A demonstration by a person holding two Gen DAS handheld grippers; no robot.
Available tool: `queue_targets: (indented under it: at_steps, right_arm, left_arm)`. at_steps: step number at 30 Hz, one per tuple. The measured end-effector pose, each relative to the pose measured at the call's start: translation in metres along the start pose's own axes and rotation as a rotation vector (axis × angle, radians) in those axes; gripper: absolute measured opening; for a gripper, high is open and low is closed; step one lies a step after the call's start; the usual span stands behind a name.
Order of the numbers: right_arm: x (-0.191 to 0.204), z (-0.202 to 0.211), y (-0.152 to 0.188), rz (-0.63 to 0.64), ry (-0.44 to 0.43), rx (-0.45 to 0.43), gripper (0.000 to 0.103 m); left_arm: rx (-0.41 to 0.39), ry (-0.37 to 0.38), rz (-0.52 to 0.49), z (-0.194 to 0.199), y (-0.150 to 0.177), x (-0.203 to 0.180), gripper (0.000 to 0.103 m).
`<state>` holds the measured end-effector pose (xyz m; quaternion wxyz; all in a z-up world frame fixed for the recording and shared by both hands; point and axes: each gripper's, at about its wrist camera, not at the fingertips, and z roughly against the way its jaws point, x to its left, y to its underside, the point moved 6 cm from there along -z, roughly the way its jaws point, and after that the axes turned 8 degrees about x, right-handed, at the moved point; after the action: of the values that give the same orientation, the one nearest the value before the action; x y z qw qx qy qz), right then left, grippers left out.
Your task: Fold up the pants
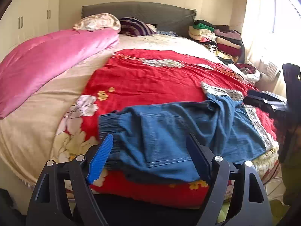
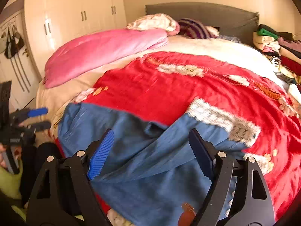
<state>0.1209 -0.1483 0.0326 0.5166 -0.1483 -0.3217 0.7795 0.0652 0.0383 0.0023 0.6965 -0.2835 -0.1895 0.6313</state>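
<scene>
Blue denim pants (image 1: 169, 131) lie rumpled on the red bedspread (image 1: 150, 79), toward six o'clock. We see our left claw (image 1: 150, 150) and right claw (image 2: 152, 150) both spread wide above them, gripping nothing.

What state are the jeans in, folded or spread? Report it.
Loosely folded, not neat: the jeans lie doubled and rumpled across the red blanket, elastic waistband at the left, one layer overlapping another.

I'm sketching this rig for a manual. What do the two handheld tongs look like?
Both match. The left tongs and right tongs each have black angular arms with triangular cutouts and silver round pivot pins. One pad is bright blue and ribbed, the other dark navy. No cables show.
</scene>
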Motion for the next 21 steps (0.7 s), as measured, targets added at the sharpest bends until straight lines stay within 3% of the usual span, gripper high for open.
queue_targets:
  at_steps: [11,21]
  right_arm:
    - [-0.044,-0.025,-0.03,-0.07,0.029,0.036,0.081]
    - [-0.066,-0.095,-0.06,-0.05,0.076,0.151,0.082]
  left_arm:
    - [0.083,0.111,-0.101,-0.039,0.001,-0.062,0.079]
    - [0.171,0.192,-0.194,-0.084,0.01,-0.114,0.079]
